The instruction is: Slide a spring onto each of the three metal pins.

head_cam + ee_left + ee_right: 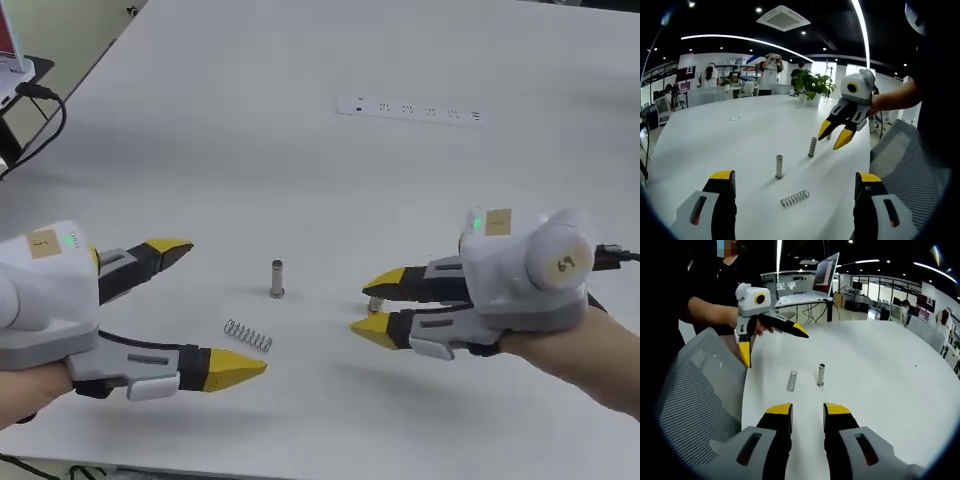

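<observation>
2 grippers, both empty: left gripper (225, 307) gaping wide, right gripper (362, 306) parted narrowly. Loose wire coil spring (248, 336) lying near upright cylindrical metal pin (277, 279) on smooth white table (300, 150).

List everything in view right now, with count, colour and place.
bare pin: one, silver, upright mid-table between the grippers
loose spring: one, silver, lying flat near the bare pin
upright spring: one, silver, apparently on a pin, by the right gripper's tips
power strip: one, white, far side
laptop: one, silver, open, at the table's edge
table: one, white
left hand-held gripper: grey, yellow tips, wide open, empty
right hand-held gripper: grey, yellow tips, narrowly open
</observation>
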